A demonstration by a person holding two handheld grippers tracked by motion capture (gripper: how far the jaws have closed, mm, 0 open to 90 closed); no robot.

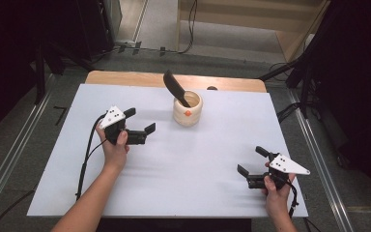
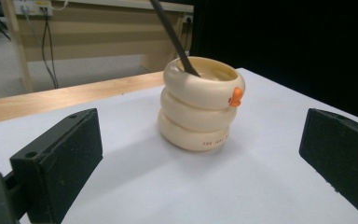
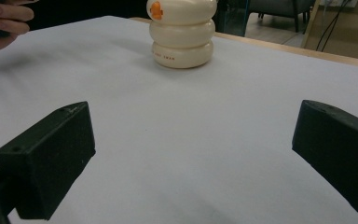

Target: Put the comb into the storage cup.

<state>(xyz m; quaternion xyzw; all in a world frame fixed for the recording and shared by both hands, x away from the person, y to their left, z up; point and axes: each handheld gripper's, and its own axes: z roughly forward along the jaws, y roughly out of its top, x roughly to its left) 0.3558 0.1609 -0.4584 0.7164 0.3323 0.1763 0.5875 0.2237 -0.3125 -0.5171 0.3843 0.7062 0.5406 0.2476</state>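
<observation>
The white table sheet point(image 1: 164, 169) lay under both tools; the cream ringed pot point(image 1: 187, 110) stood upright on it, ahead of the left gripper point(image 1: 141, 122) and a little to that gripper's right, near but apart; it sat well ahead of the right gripper point(image 1: 252, 160), off to that one's left. Both grippers had their jaws spread wide and gripped nothing. The black spatula point(image 1: 175, 88) stood in the pot, its long axis tilted, its broad end up and pointing away from the person and to the left gripper's side, its lower end hidden inside. The pot looked light and top-heavy with that leaning tool; a sideways pull on the spatula could tip it; a jaw nudging the wall could slide it on the smooth sheet.
</observation>
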